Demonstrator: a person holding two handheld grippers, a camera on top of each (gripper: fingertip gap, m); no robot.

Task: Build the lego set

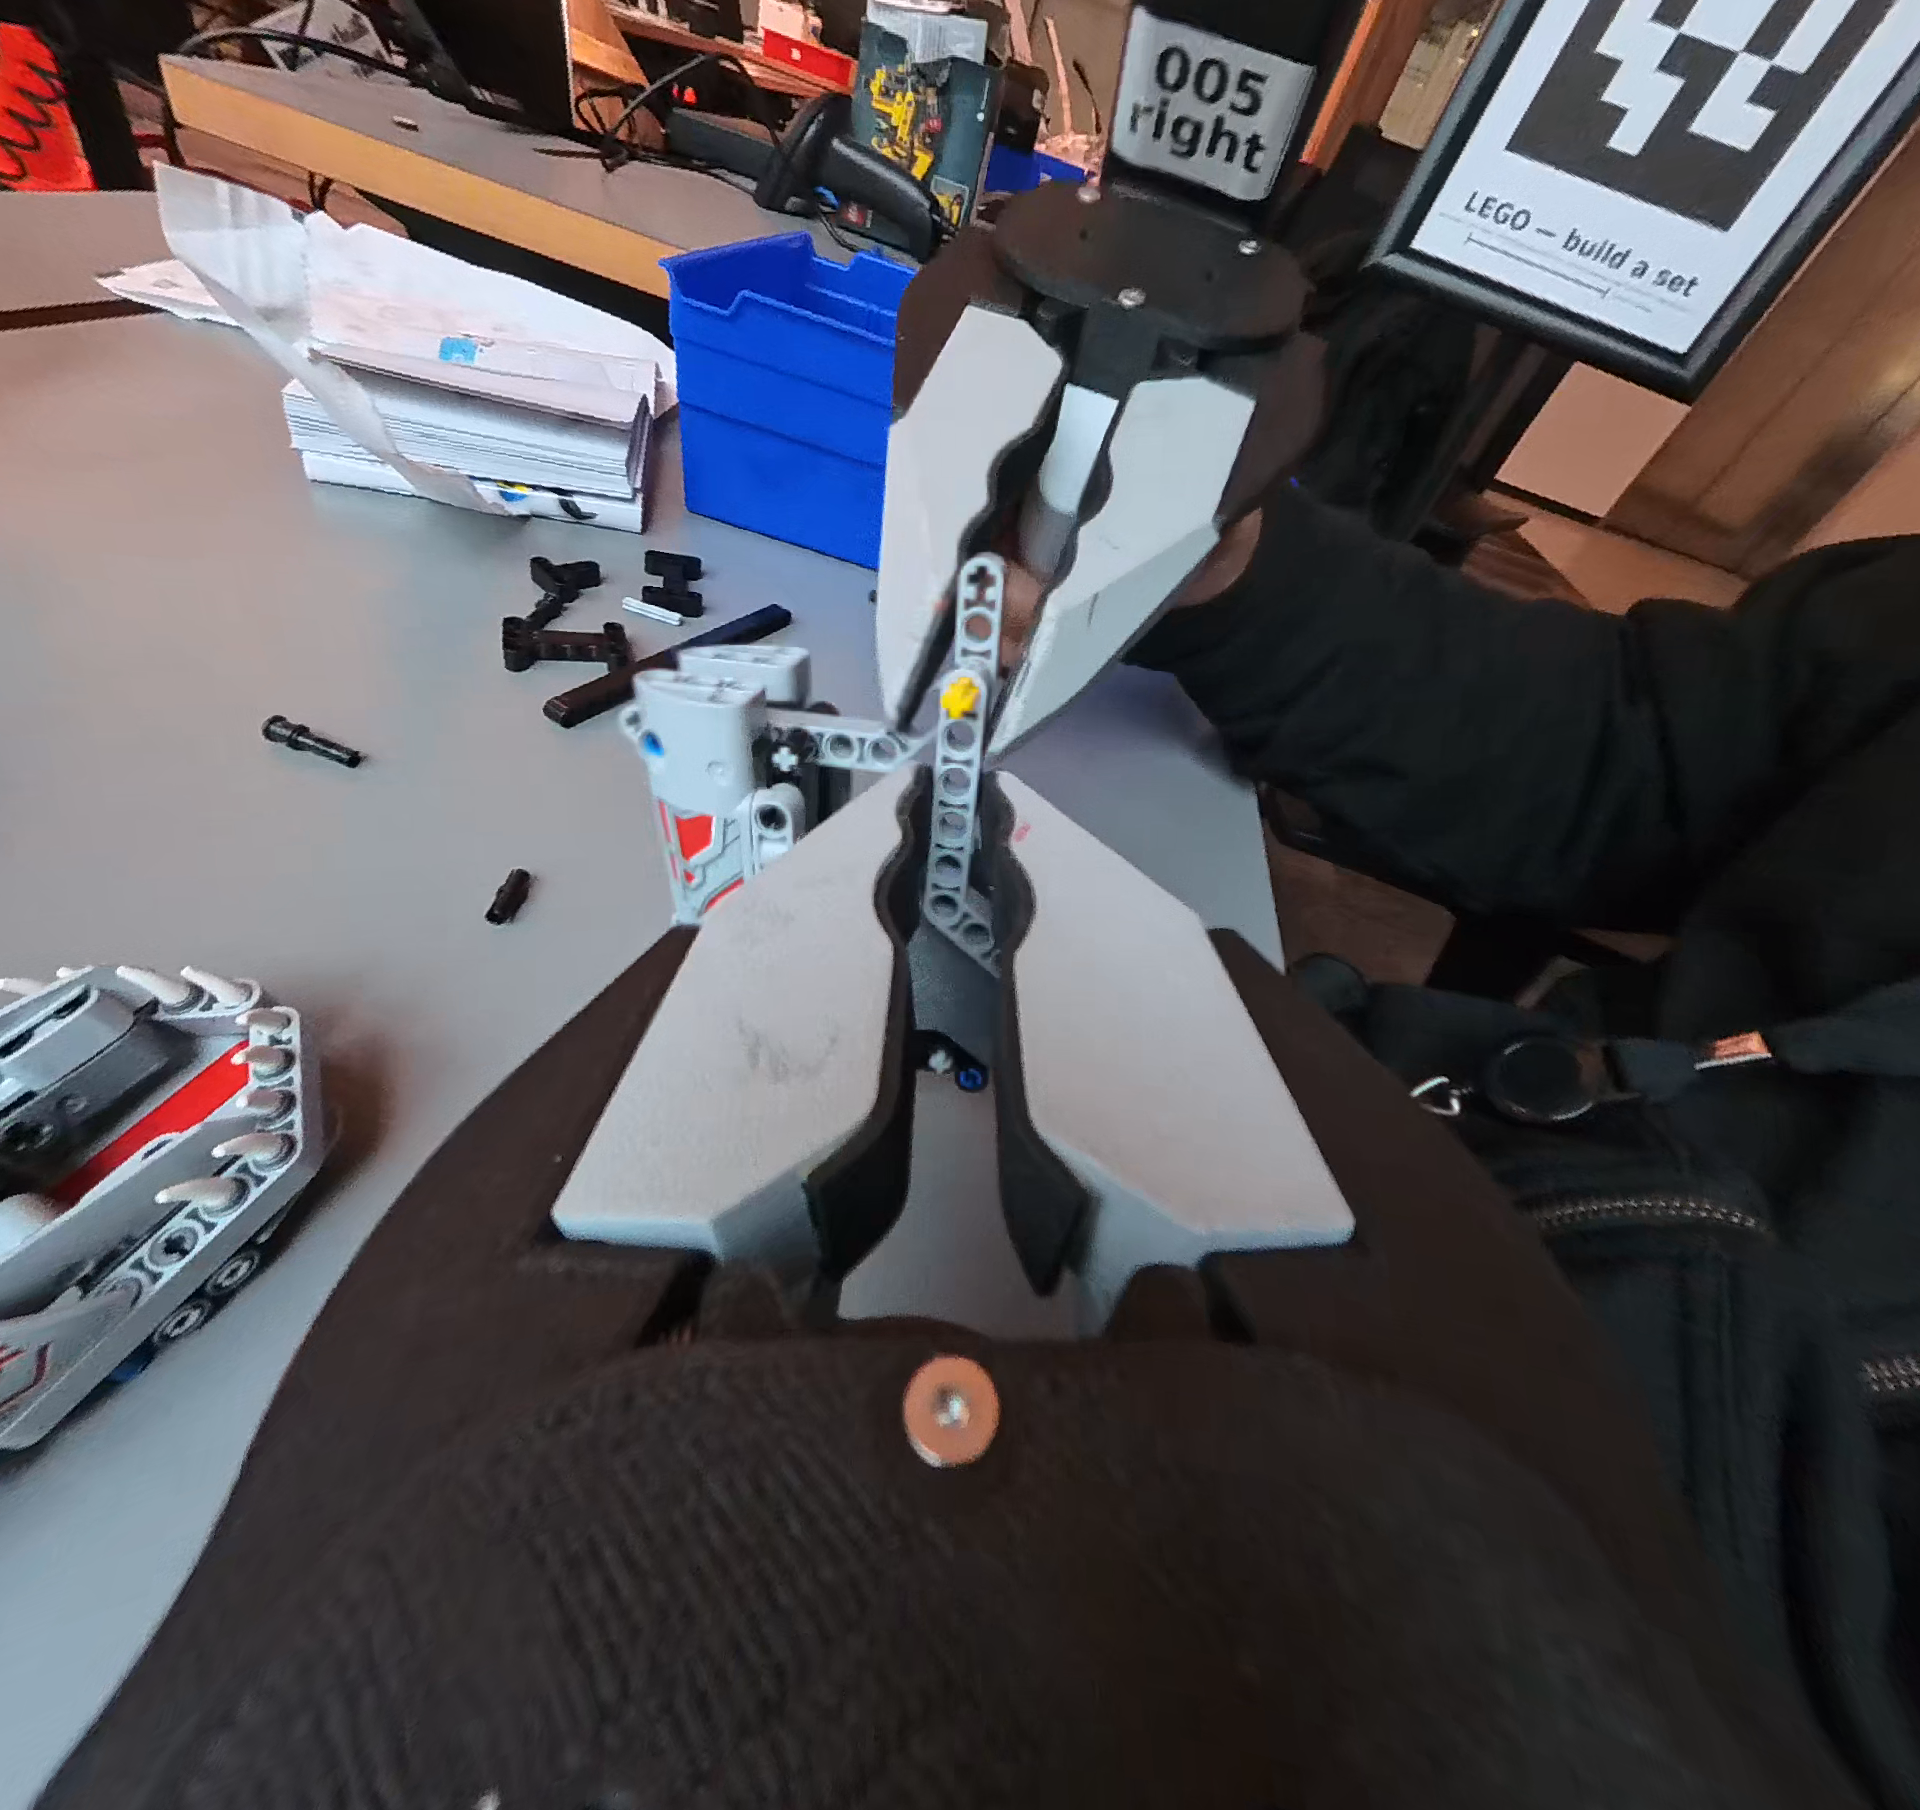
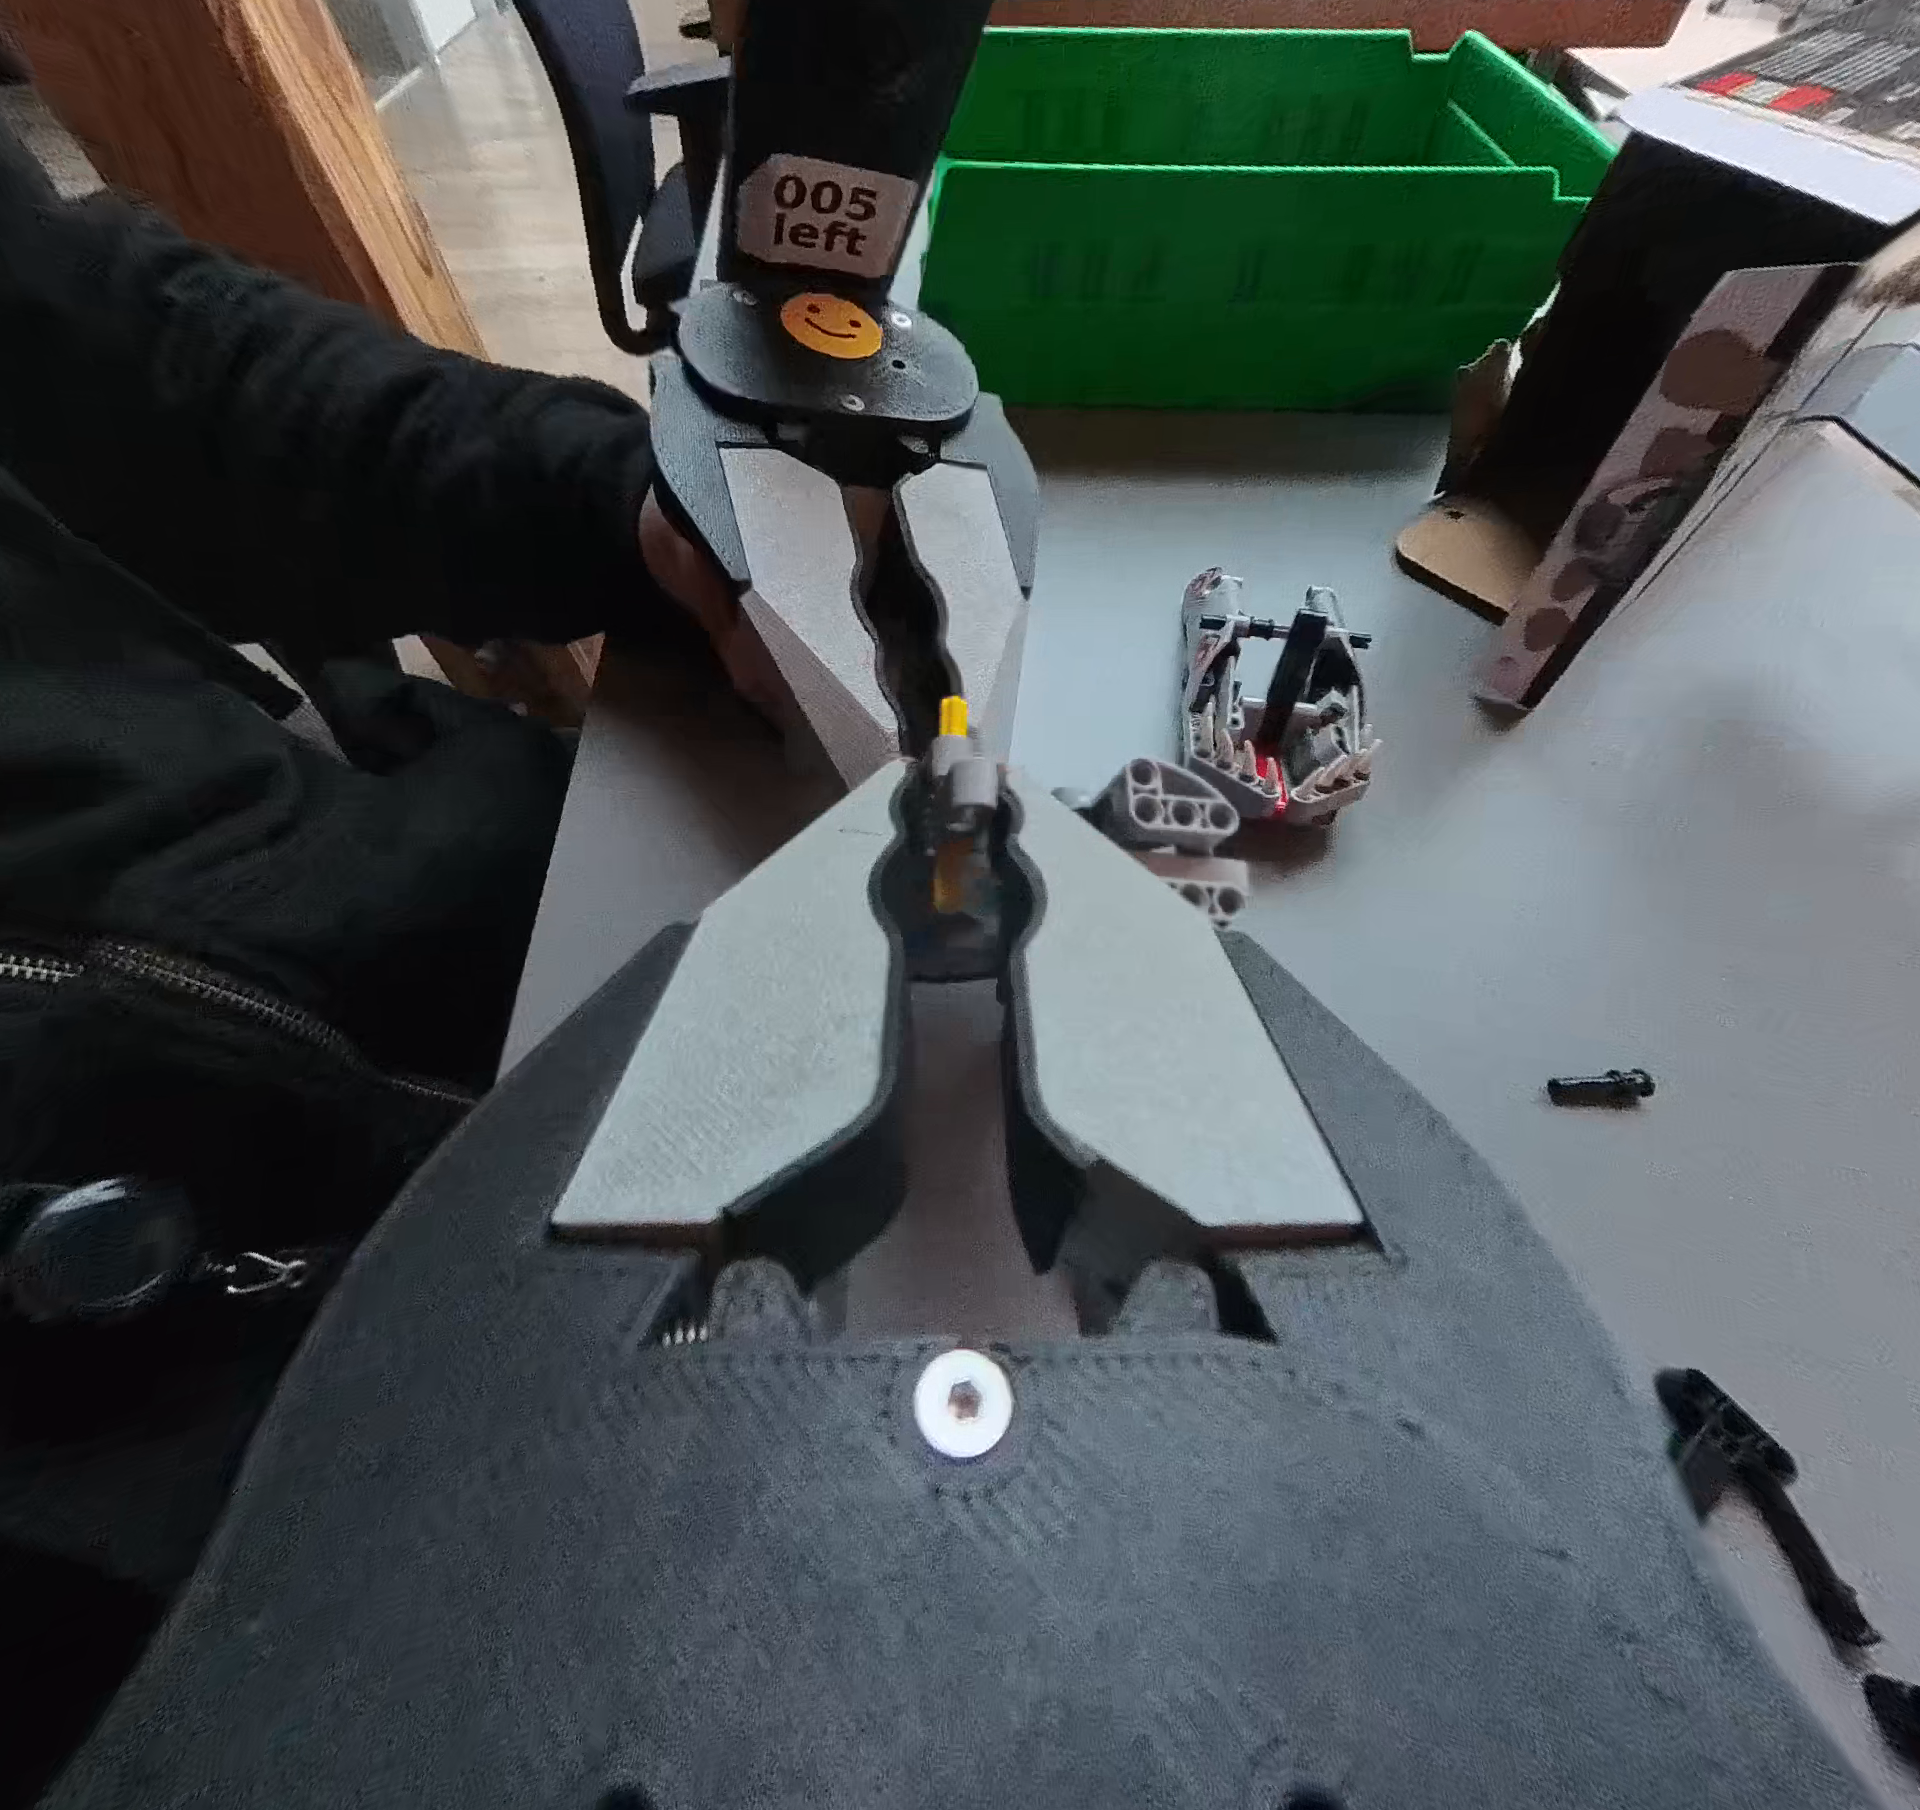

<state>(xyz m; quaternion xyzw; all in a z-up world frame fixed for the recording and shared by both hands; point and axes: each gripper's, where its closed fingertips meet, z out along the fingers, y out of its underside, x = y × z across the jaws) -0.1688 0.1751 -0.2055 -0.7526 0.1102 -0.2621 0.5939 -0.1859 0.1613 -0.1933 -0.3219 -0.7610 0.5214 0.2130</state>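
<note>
In the left wrist view my left gripper point(image 1: 951, 804) is shut on the lower end of a grey holed beam point(image 1: 951, 835) and holds it above the table. A yellow axle point(image 1: 961, 695) passes through the beam near its top. My right gripper point(image 1: 961, 711) comes in from above, tip to tip with the left, shut around the upper grey beam point(image 1: 982, 607). In the right wrist view my right gripper point(image 2: 951, 794) is shut on the yellow axle point(image 2: 948, 877) with a grey piece point(image 2: 961, 778) on it. The left gripper point(image 2: 940, 721) faces it.
A grey sub-assembly point(image 1: 717, 752) stands just behind the grippers. A toothed grey-and-red model point(image 1: 135, 1168) lies at the left and also shows in the right wrist view point(image 2: 1278, 711). Loose black parts point(image 1: 582, 617), a black pin point(image 1: 312, 742), booklets point(image 1: 468, 410), a blue bin point(image 1: 779, 389), a green bin point(image 2: 1247, 233) and a cardboard box point(image 2: 1662, 461) are around. My left and right fingertips are right by each other.
</note>
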